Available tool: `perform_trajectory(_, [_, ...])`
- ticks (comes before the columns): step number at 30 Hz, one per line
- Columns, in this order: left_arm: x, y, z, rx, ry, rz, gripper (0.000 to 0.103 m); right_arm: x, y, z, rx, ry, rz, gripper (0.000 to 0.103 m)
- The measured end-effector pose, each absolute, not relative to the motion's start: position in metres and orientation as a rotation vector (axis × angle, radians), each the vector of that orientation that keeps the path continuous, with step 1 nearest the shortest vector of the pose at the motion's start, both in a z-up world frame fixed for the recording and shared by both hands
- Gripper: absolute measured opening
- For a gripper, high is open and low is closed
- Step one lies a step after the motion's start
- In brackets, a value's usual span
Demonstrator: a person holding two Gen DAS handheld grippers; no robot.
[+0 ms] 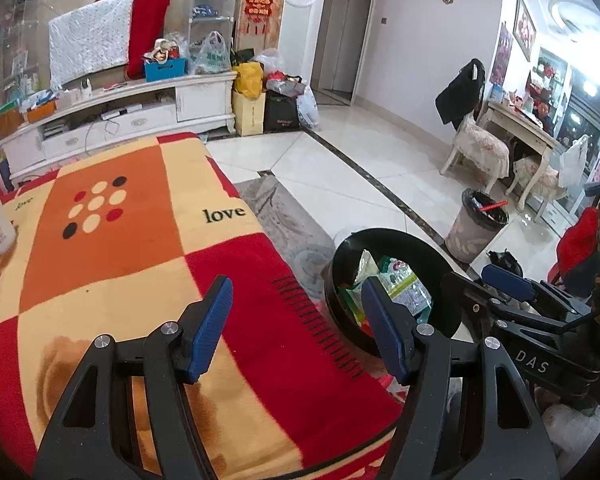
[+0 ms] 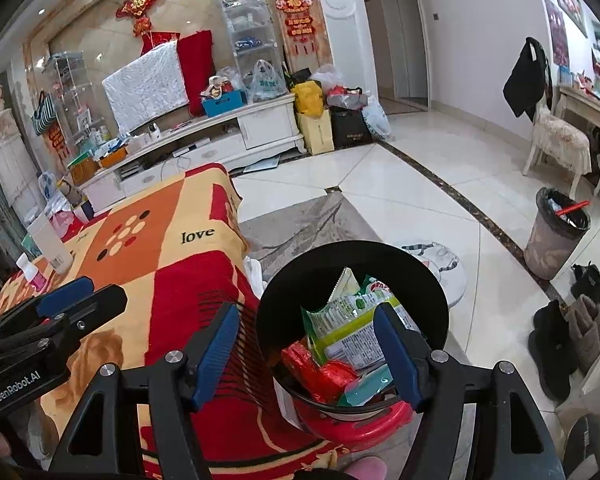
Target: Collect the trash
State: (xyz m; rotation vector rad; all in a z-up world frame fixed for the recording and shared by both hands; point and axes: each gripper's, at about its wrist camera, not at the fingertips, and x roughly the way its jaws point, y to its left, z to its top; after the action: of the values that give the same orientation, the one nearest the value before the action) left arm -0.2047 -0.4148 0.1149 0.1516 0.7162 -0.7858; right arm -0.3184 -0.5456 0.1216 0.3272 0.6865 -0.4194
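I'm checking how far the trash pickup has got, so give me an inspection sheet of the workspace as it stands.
Surface: checked blanket with the word love covers the table; its middle is bare.
Job's things: black bin beside the table holds green, red and teal wrappers.
Clutter: white bottle and a small pink-labelled one at the far end.
Grippers: left gripper and right gripper both open, nothing between the pads.
Cables: wires hang at the TV cabinet.
Surroundings: tiled floor, second lined bin, boots, chairs, bags.
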Motion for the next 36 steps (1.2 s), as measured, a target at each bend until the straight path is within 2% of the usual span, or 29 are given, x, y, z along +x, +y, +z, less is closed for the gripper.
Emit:
perform_trajectory(14, [-0.209,-0.403,0.122,0.131,0.664,-0.756,0.066,-0.32,-0.532,0.135,0.294,0.651,-0.434,0.074])
perform_trajectory(36, [-0.21,-0.402,0.117,0.134,0.679,-0.754,0.066,-0.313,-0.528,0.134,0.296,0.674,-0.423,0.076])
